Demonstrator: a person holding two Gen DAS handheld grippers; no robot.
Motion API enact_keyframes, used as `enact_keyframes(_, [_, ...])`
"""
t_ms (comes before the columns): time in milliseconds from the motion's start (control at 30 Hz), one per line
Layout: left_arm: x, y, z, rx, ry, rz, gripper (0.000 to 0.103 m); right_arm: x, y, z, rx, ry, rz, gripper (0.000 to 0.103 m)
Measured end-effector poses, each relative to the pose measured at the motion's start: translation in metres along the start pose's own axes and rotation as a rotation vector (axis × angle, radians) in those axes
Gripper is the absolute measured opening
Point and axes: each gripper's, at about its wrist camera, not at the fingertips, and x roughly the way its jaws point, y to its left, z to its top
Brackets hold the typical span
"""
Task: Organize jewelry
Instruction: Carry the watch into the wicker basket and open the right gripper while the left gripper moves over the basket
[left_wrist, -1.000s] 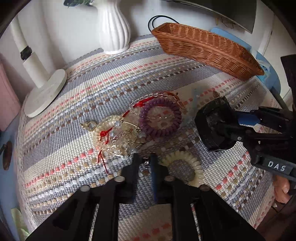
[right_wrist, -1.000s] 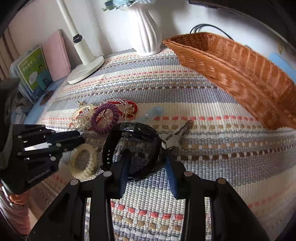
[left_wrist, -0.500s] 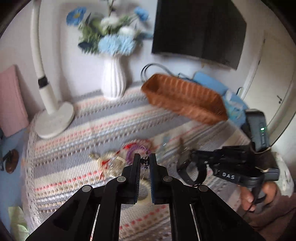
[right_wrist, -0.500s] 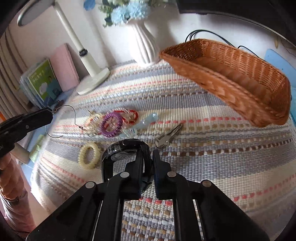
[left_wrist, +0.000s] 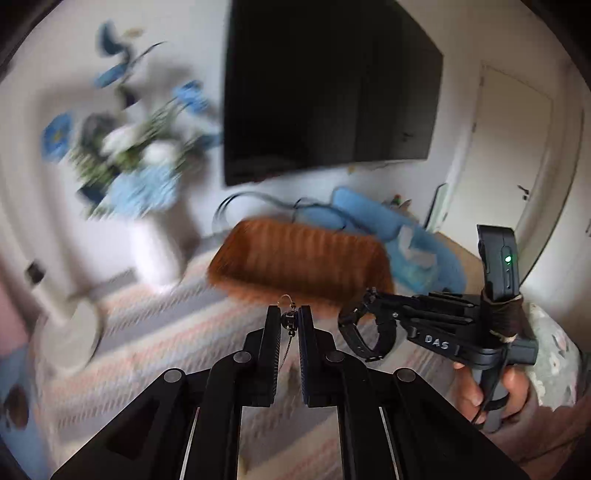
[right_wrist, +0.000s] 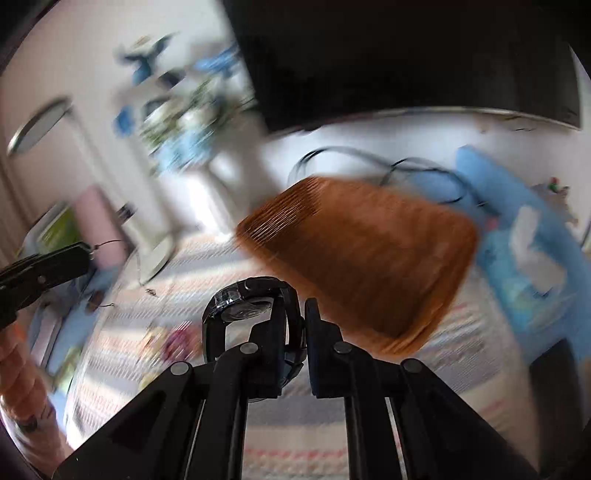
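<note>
Clearly, in the left wrist view the left gripper (left_wrist: 289, 321) is seen almost closed, its two fingers pinched on a thin chain (left_wrist: 288, 320) whose small hook stands above the fingertips while the rest hangs down between them. The wicker basket (left_wrist: 299, 264) lies straight ahead of these fingers, toward the far edge of the striped tablecloth (left_wrist: 155, 332), with its long axis running across the view from left to right. To the right, the right gripper (left_wrist: 356, 308) is held level and a little lower, and a black watch (left_wrist: 364, 338) is carried in it as a loop; the person's right hand (left_wrist: 491, 387) is wrapped around its handle. In the right wrist view the same gripper is shown closed on the watch strap, with the watch face turned up just left of the fingertips. Here the basket is found ahead and slightly to the right, tilted and much blurred, and it looks nearer to this gripper than to the left one, so the watch would probably be dropped first. The left gripper is seen at the left edge, raised above the tablecloth, with the chain hanging from its tip. Other jewelry (right_wrist: 170, 338) is left on the cloth below, too blurred to be named.
</note>
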Motion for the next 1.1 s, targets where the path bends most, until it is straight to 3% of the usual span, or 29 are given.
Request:
enact_keyframes(200, [0.082,-0.002,0.054,-0.071,0.016,-0.138,0.009,0.035,-0.049,0.032,0.086,-0.025,-0.108,0.012])
enact_keyframes(300, [0.132,0.006,0.064,-0.126,0.07,-0.213,0.009,0.063,-0.059,0.036,0.084,-0.004,-0.139,0.012])
enact_keyframes(400, [0.173,0.012,0.062,-0.175,0.131,-0.237,0.009,0.079,-0.067,0.032,0.077,0.033,-0.14,0.012])
enact_keyframes(600, [0.223,0.039,0.042,-0.273,0.221,-0.23,0.009,0.102,-0.066,0.024,0.047,0.117,-0.126,0.012])
enact_keyframes(767, [0.238,0.055,0.034,-0.308,0.259,-0.182,0.009,0.099,-0.064,0.023,0.033,0.106,-0.14,0.016])
enact_keyframes(800, [0.239,0.056,0.033,-0.311,0.258,-0.171,0.009,0.099,-0.066,0.022,0.043,0.105,-0.133,0.023])
enact_keyframes(933, [0.236,0.061,0.032,-0.318,0.259,-0.155,0.01,0.091,-0.077,0.026,0.1,0.071,-0.093,0.024])
enact_keyframes(1000, [0.235,0.061,0.03,-0.303,0.272,-0.123,0.02,0.082,-0.082,0.028,0.123,0.03,-0.094,0.028])
enact_keyframes(1033, [0.233,0.06,0.029,-0.294,0.284,-0.108,0.034,0.076,-0.084,0.028,0.134,0.006,-0.097,0.03])
enact_keyframes(1100, [0.224,0.06,0.027,-0.281,0.266,-0.083,0.04,0.069,-0.086,0.029,0.146,-0.032,-0.103,0.03])
